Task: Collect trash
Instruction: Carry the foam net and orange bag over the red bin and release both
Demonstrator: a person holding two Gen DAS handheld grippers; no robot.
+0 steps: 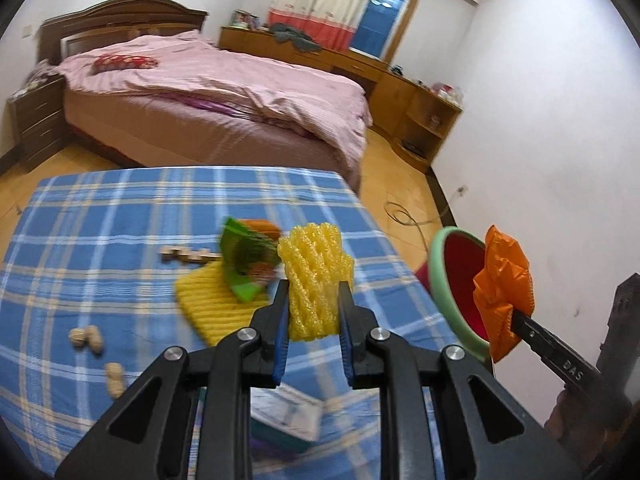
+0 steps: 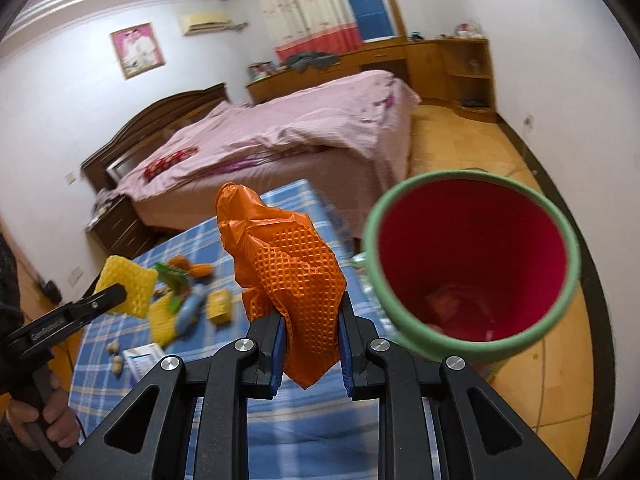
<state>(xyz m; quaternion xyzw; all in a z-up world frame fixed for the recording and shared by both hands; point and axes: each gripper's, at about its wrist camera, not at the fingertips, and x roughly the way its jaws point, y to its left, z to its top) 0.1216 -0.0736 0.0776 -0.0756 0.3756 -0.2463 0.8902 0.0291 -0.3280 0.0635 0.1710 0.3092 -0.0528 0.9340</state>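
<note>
- Left wrist view: the left gripper [image 1: 313, 308] jaws pinch the yellow foam net [image 1: 316, 276]; it looks light and squashy, so a mid-body hold suits it.
- The right gripper [image 2: 312, 340] jaws pinch the orange glove [image 2: 288, 272], which looks limp and thin, beside the red bin [image 2: 472, 264] off the tabletop's right edge.

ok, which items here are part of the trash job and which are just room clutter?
Job:
- yellow foam net in left gripper
- orange glove in right gripper
- red bin
- green wrapper, peanuts on the checked cloth

Lying about:
- bed
- wooden cabinet
- curtain
</note>
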